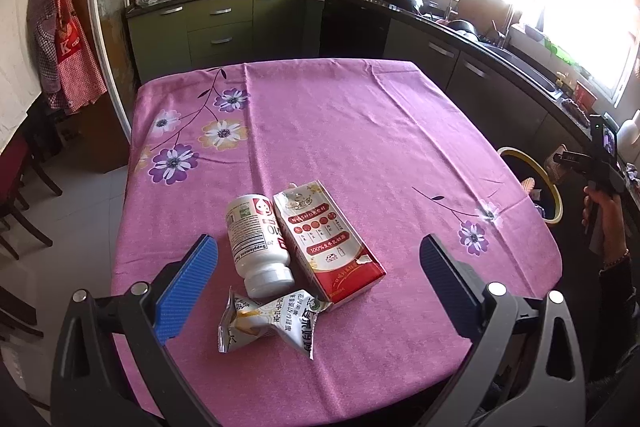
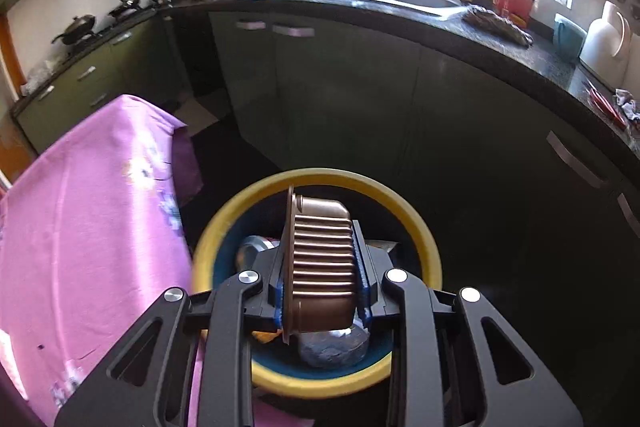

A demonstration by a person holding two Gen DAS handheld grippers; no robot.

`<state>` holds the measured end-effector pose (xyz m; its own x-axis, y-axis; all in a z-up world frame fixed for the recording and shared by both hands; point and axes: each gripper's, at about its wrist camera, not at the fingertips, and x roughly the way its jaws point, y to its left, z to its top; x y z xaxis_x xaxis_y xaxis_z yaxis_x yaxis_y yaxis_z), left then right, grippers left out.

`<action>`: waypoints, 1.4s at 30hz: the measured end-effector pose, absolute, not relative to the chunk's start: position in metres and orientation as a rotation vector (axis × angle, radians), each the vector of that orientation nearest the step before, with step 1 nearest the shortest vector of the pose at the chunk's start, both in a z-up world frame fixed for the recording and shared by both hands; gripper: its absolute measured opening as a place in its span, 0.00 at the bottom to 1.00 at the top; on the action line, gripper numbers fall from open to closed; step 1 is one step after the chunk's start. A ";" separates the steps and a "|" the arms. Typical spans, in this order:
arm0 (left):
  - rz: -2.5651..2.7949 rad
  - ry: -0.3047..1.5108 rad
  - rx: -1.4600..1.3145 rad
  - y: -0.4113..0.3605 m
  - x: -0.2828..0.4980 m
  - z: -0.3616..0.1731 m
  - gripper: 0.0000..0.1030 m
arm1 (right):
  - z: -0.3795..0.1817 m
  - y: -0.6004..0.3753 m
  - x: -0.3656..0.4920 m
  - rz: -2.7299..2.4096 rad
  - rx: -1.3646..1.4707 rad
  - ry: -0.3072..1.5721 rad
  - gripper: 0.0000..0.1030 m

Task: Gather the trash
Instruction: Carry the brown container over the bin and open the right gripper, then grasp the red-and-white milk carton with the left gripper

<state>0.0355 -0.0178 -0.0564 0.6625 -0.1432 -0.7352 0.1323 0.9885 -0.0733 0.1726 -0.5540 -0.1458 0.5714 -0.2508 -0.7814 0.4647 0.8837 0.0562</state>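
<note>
In the left wrist view, the left gripper (image 1: 318,277) hovers with jaws spread wide over the near part of the pink tablecloth (image 1: 360,131), flanking a white bottle (image 1: 256,245), a red carton (image 1: 328,241) and a crumpled wrapper (image 1: 272,323) clustered together; the cloth beyond them lies bare to its far edge. In the right wrist view, the right gripper (image 2: 322,269) clamps a ribbed brown cup (image 2: 320,263) above the yellow-rimmed bin (image 2: 420,227), which stands just beside the table's edge, dark cabinets (image 2: 360,87) behind.

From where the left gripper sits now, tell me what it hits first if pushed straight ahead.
Probably the crumpled wrapper, lying nearest between the open left gripper fingers; the white bottle sits just beyond. Height above the table is unclear.
</note>
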 end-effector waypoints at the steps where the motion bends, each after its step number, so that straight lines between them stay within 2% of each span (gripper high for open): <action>1: -0.156 0.833 -0.013 -0.019 0.036 -0.056 0.93 | -0.152 -0.560 0.177 -0.442 0.268 0.875 0.26; 3: -0.157 0.835 -0.012 -0.021 0.037 -0.056 0.93 | -0.166 -0.574 0.188 -0.475 0.247 0.905 0.26; 4: -0.159 0.837 -0.011 -0.023 0.038 -0.056 0.93 | -0.173 -0.580 0.193 -0.483 0.241 0.912 0.31; 5: -0.160 0.840 -0.009 -0.024 0.039 -0.056 0.93 | -0.178 -0.585 0.198 -0.498 0.230 0.921 0.45; 6: -0.161 0.844 -0.007 -0.026 0.039 -0.057 0.93 | -0.181 -0.588 0.200 -0.512 0.219 0.921 0.49; 10: -0.176 0.861 -0.004 -0.034 0.041 -0.061 0.93 | -0.172 -0.581 0.190 -0.496 0.218 0.855 0.50; 14: -0.177 0.884 -0.022 -0.040 0.046 -0.066 0.93 | -0.146 -0.546 0.162 -0.415 0.179 0.756 0.60; 24: -0.181 0.979 -0.178 -0.044 0.066 -0.095 0.93 | -0.103 -0.455 0.101 -0.200 0.232 0.576 0.67; 32: -0.129 1.023 -0.192 -0.043 0.076 -0.109 0.93 | -0.095 -0.412 0.096 -0.080 0.250 0.591 0.68; 42: -0.099 1.096 -0.174 -0.052 0.094 -0.126 0.93 | -0.108 -0.408 0.102 -0.016 0.291 0.616 0.69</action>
<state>0.0936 -0.0517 -0.1262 0.4549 -0.1657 -0.8750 -0.0058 0.9820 -0.1889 0.1024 -0.4084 -0.1079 0.8175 0.0715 -0.5715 0.1007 0.9593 0.2640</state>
